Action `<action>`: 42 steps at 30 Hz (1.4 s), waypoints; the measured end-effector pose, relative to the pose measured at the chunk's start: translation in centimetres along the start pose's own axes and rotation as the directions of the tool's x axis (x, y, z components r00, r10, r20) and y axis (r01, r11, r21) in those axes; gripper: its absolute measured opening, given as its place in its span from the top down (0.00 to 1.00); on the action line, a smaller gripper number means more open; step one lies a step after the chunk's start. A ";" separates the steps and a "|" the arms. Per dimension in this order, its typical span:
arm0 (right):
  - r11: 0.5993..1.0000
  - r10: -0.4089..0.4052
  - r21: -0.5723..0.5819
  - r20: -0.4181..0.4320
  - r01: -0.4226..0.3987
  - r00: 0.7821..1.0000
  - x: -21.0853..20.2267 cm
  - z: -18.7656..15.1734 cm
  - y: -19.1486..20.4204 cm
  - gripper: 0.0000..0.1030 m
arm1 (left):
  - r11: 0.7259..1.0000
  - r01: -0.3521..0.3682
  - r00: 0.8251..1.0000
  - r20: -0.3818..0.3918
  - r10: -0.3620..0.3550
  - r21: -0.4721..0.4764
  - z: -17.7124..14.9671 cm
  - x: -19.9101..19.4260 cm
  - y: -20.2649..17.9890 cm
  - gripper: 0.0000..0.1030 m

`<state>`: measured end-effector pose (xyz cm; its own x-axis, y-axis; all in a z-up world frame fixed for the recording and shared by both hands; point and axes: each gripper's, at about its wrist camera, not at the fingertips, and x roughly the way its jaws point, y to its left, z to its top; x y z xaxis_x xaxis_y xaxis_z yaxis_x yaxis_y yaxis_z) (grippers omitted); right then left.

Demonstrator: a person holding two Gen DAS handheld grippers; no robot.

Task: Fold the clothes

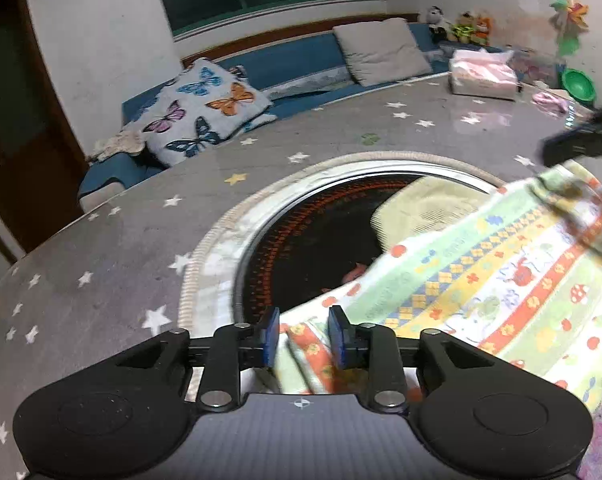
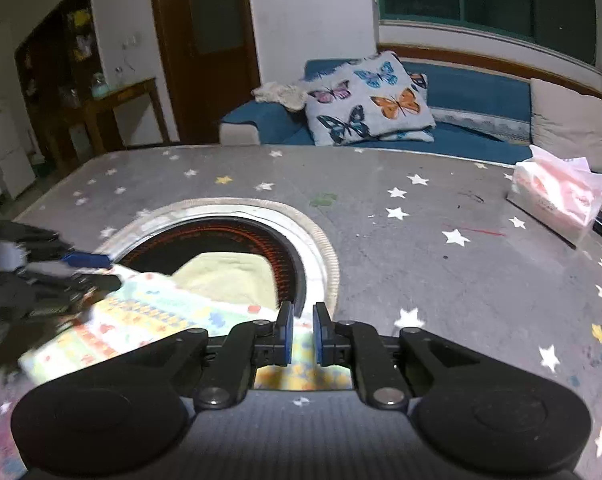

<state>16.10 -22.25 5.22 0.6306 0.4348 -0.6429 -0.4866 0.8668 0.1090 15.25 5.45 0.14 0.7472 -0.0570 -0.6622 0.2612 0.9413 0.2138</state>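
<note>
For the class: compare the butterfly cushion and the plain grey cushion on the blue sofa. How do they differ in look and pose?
1. The butterfly cushion is printed with coloured butterflies on a pale ground; the grey cushion is plain.
2. The butterfly cushion sits near the end of the blue sofa by the door; the grey cushion sits further along, under the window.
Both lean against the sofa's back.

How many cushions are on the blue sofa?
2: a butterfly cushion toward the sofa's left end, and a plain grey cushion further right. Others may lie beyond the frame.
</note>
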 end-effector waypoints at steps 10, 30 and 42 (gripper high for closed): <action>0.998 -0.020 0.059 -0.061 0.023 0.998 -0.7 -3.3 -2.1 0.91 | 0.992 0.116 0.991 0.066 -0.113 -0.043 2.8 -2.3 -2.2 0.70; 0.997 0.081 0.015 -0.043 -0.080 0.996 5.1 0.0 1.2 0.77 | 0.986 0.164 0.986 -0.010 -0.165 -0.020 3.4 2.8 -4.7 0.70; 0.977 0.100 -0.181 -0.066 -0.111 0.993 1.8 -1.8 5.4 0.64 | 0.991 0.133 0.989 0.063 -0.132 0.002 1.9 -2.0 -6.2 0.42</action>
<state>13.50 -17.21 3.33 0.5374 0.5026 -0.6772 -0.6546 0.7548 0.0408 13.34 -0.91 1.49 0.7431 -0.2021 -0.6379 0.3590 0.9249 0.1252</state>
